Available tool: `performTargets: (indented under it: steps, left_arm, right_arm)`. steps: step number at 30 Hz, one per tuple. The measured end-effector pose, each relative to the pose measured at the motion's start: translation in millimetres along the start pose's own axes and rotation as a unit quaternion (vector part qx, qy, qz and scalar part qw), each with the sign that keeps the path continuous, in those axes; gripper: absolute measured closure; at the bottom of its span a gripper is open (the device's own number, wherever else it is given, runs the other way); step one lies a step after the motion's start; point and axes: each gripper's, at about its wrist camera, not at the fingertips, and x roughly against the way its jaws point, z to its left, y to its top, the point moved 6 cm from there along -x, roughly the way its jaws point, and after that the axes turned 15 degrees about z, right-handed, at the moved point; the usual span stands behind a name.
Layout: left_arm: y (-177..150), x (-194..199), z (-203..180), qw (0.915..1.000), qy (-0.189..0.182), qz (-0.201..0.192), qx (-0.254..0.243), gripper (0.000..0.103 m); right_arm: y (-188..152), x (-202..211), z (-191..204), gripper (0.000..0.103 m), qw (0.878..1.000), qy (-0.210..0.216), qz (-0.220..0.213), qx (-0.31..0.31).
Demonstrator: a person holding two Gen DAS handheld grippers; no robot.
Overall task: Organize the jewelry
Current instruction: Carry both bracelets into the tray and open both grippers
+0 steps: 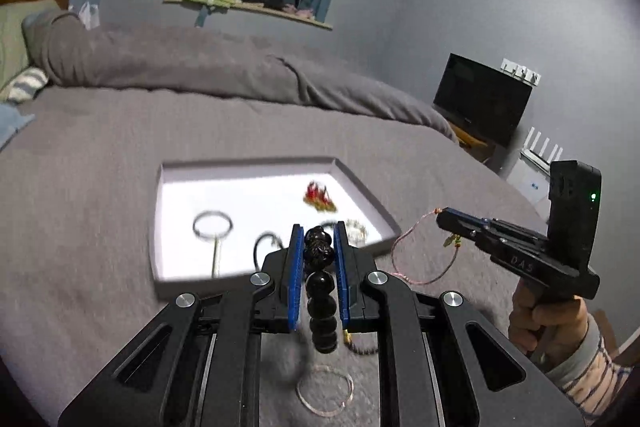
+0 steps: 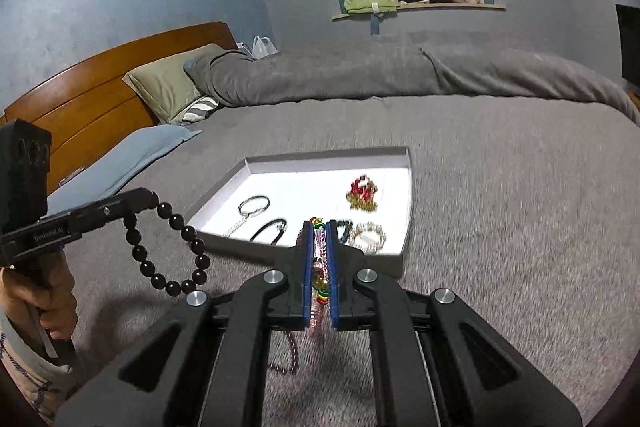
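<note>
A white shallow tray [image 1: 360, 187] [image 2: 404, 247] lies on the grey bed and holds several pieces: a silver ring [image 1: 212, 225], a black cord loop [image 1: 266, 241], a red and gold piece [image 1: 320, 195] [image 2: 362, 193] and a pale bracelet [image 2: 368, 237]. My left gripper [image 1: 318, 231] is shut on a black bead bracelet [image 1: 322, 303] [image 2: 168, 251], held above the bed near the tray's front edge. My right gripper [image 2: 320, 227] [image 1: 440, 217] is shut on a pink cord bracelet [image 1: 416, 259] [image 2: 319, 287], to the right of the tray's front corner.
A thin clear bangle [image 1: 326, 391] and a small beaded strand [image 1: 360, 347] lie on the grey bedspread [image 1: 100, 167] below my left gripper. A rolled grey duvet [image 2: 360, 75], pillows [image 2: 168, 83] and a wooden headboard [image 2: 100, 87] lie behind. A dark screen [image 1: 480, 99] stands at the right.
</note>
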Motion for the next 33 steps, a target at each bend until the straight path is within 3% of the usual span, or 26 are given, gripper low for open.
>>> performTargets:
  steps: [7, 15, 27, 33]
  left_arm:
    - [29, -7, 1, 0.9996, 0.012, -0.016, -0.018, 0.088]
    - [68, -24, 14, 0.9976, 0.053, -0.030, -0.031, 0.088]
    - [108, -76, 48, 0.9952, 0.094, -0.006, -0.027, 0.087]
    - [108, -114, 65, 0.9934, 0.106, 0.037, -0.021, 0.087]
  right_arm:
    - [40, -15, 0, 0.097, 1.000, -0.005, -0.008, 0.006]
    - [86, -47, 18, 0.097, 0.999, 0.010, -0.012, 0.034]
    - [111, -123, 20, 0.097, 0.999, 0.008, 0.044, 0.029]
    - [105, -162, 2, 0.097, 0.995, -0.008, 0.100, 0.003]
